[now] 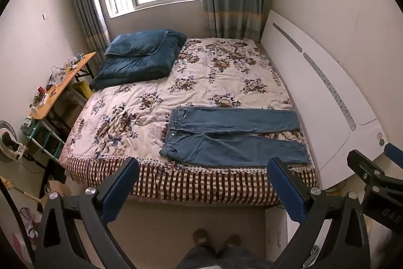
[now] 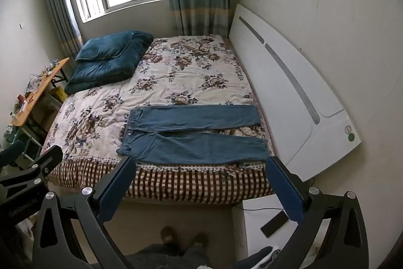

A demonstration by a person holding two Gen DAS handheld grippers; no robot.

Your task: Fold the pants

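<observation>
My fingers (image 1: 123,189) on both grippers gape wide and empty, short of the jeans (image 1: 234,136) lying flat along the bed's (image 1: 196,184) near edge, waistband left, cuffs right toward my right gripper (image 2: 201,187).

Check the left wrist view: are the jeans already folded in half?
No, the jeans lie flat on the bed, both legs spread side by side.

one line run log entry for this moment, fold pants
stage: pre-grasp | jeans: flat, unfolded, near bed edge | left gripper: open, off bed | right gripper: open, off bed
</observation>
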